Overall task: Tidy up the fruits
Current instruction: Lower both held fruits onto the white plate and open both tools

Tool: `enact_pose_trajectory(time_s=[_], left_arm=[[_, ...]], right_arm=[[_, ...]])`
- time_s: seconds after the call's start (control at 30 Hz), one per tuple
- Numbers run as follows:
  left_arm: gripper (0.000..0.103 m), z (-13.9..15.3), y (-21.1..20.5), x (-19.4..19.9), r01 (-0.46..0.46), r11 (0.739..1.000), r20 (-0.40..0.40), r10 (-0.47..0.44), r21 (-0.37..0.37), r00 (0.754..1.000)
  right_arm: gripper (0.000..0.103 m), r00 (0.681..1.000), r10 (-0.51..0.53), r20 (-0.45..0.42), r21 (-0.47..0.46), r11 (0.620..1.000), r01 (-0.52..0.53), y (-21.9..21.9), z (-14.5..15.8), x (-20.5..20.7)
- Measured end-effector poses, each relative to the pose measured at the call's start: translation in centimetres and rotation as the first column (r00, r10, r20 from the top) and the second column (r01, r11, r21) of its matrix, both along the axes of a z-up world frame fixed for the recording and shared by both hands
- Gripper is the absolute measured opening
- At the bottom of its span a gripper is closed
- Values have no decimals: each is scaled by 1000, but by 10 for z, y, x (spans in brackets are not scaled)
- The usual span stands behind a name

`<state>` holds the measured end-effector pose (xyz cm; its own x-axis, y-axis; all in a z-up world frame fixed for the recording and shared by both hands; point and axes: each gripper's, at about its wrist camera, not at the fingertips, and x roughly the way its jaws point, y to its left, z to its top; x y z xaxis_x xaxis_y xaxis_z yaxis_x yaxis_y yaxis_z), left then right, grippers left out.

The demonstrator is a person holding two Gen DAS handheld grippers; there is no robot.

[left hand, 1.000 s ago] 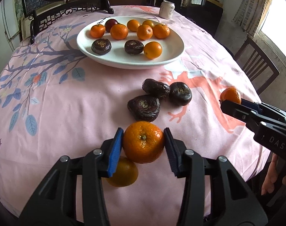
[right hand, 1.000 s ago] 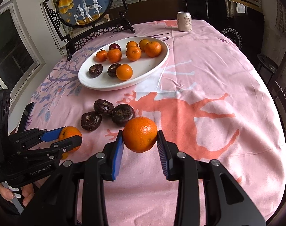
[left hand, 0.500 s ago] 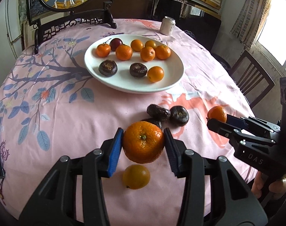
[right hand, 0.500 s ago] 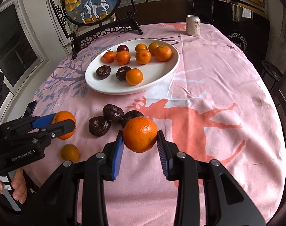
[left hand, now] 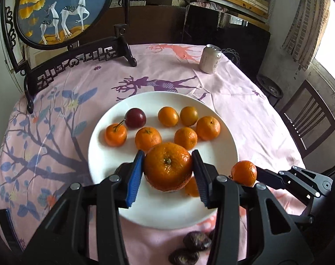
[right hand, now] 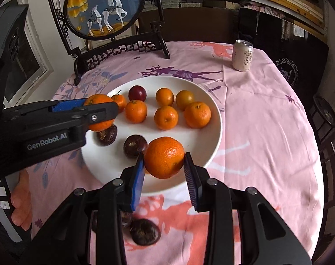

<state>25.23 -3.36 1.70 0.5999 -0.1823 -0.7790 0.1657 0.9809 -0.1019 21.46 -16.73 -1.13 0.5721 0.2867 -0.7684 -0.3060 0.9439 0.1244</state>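
The white plate stood in the middle of the pink tablecloth, and all places here are given from this plate.

The left gripper was closed on a large orange, with its blue pads pressed on both sides of the fruit. It held the orange over the near left part of the plate. In the right wrist view the same gripper came in from the left side, above the left rim, and two dark wrinkled fruits lay on the plate just under and beside it.

The right gripper was also closed, on a second orange, which it held over the near right part of the plate. From the left wrist view this gripper showed at the right rim with its orange.

On the far half of the plate lay a group of small oranges, one dark red plum and a yellowish fruit. Some more dark wrinkled fruits lay on the cloth in front of the near rim.

Behind the plate, to the right, stood a drink can. Behind it to the left stood a round deer screen in a black carved frame.
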Motion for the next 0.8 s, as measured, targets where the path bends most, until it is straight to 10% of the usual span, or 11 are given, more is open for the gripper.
enact_pose_trajectory(time_s=[0.43, 0.5, 0.57, 0.8], left_arm=[[46, -31, -9, 70, -18, 1000, -69, 17, -12, 998], [55, -28, -9, 72, -24, 1000, -55, 23, -18, 998], [78, -18, -6, 67, -40, 999, -15, 40, -23, 999], [80, 17, 11, 7, -19, 999, 52, 21, -37, 998]], right_arm=[[40, 998, -21, -52, -15, 1000, 20, 2, -24, 58], [62, 999, -32, -25, -40, 999, 31, 3, -22, 59], [62, 999, -42, -6, -66, 997, 42, 1, -18, 55], [63, 1000, -13, 0, -48, 999, 13, -9, -1, 6]])
